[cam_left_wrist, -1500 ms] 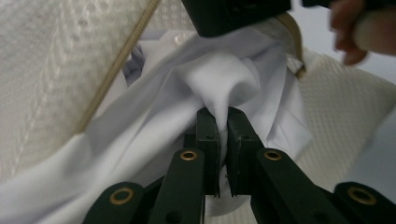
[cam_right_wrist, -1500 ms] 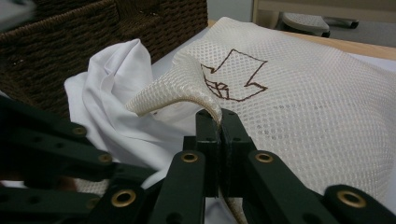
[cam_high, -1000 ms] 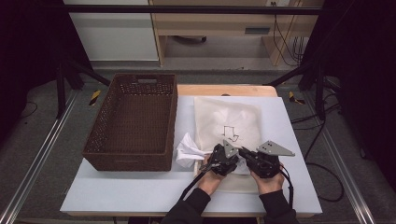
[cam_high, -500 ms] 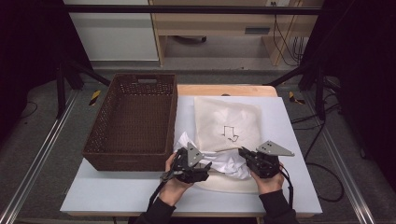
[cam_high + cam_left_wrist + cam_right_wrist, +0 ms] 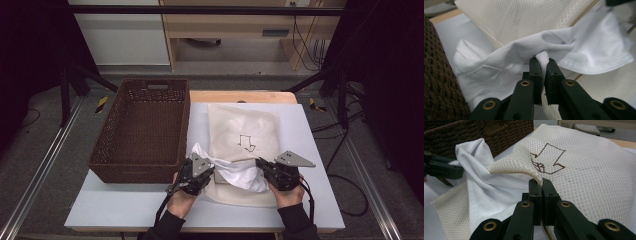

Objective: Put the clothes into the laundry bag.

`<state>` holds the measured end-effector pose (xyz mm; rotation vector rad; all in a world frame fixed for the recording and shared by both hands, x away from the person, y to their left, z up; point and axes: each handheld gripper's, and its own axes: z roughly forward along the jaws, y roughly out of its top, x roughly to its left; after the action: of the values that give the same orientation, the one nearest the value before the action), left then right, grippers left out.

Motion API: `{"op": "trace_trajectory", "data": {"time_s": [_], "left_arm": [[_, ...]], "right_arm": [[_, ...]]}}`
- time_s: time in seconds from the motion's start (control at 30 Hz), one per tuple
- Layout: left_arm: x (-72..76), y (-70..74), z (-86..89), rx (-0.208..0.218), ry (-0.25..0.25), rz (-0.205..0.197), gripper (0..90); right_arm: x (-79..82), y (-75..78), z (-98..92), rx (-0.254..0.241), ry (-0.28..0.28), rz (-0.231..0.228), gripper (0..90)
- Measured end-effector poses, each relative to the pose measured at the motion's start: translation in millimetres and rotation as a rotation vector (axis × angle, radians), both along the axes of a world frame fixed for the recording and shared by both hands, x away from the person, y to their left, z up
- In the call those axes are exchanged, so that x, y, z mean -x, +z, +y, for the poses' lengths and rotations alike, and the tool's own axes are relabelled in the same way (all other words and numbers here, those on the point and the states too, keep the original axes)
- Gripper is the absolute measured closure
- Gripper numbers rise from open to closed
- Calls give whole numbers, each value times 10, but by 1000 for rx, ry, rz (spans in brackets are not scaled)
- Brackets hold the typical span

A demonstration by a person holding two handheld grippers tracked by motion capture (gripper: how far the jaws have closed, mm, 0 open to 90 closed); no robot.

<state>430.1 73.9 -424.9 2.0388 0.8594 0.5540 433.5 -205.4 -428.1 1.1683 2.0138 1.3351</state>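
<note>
White tabletop (image 5: 310, 150) is carrying a brown wicker basket (image 5: 142, 130) on the left and a cream mesh bag (image 5: 245, 130) lying just beside it. Left gripper (image 5: 541, 60) has just been closing its fingers and is now pinching a bunched fold of the white shirt (image 5: 584, 50), which is spilling out of the bag's near end. Right gripper (image 5: 539, 181) is clamping the bag's mesh edge, fingers closed on it.

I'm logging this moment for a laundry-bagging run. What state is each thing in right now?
Left tongs: just closed, shut on a fold of the white garment.
Right tongs: shut on the mesh bag's lifted edge.
White garment: crumpled, partly out of the bag's mouth.
Mesh bag: lying flat, near edge raised.
Wicker basket: upright, empty.
</note>
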Motion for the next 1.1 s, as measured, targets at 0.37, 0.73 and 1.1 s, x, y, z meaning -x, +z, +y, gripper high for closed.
{"op": "trace_trajectory", "data": {"time_s": [0.37, 0.73, 1.1], "left_arm": [[234, 66, -710, 96, -222, 11, 856], [-248, -415, -1347, 42, -188, 68, 839], [-76, -272, -1253, 37, -235, 94, 423]], "right_arm": [[10, 21, -12, -15, -4, -8, 879], [10, 25, -24, -22, 0, -6, 880], [4, 3, -28, -22, -8, 1, 880]]}}
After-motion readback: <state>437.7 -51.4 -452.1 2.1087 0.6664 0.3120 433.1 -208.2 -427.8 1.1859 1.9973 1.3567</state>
